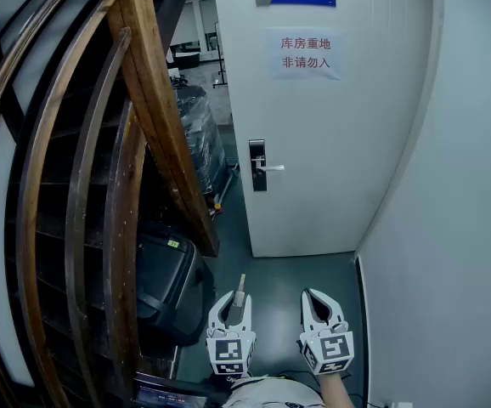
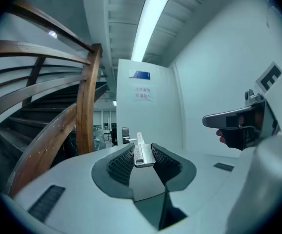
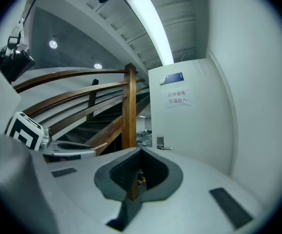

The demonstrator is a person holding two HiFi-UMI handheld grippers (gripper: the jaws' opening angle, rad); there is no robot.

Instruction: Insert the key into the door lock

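Clearly the left gripper (image 1: pixel 236 304) pinches the key (image 1: pixel 239 292) in its fingers, blade pointing up-frame toward the door lock (image 1: pixel 257 166), well apart at mid-frame and slightly right of the blade's line. The right gripper (image 1: pixel 315 300) has its fingers closed on nothing.

Dim overall, glaring ceiling tube (image 2: pixel 151 21), fisheye edges
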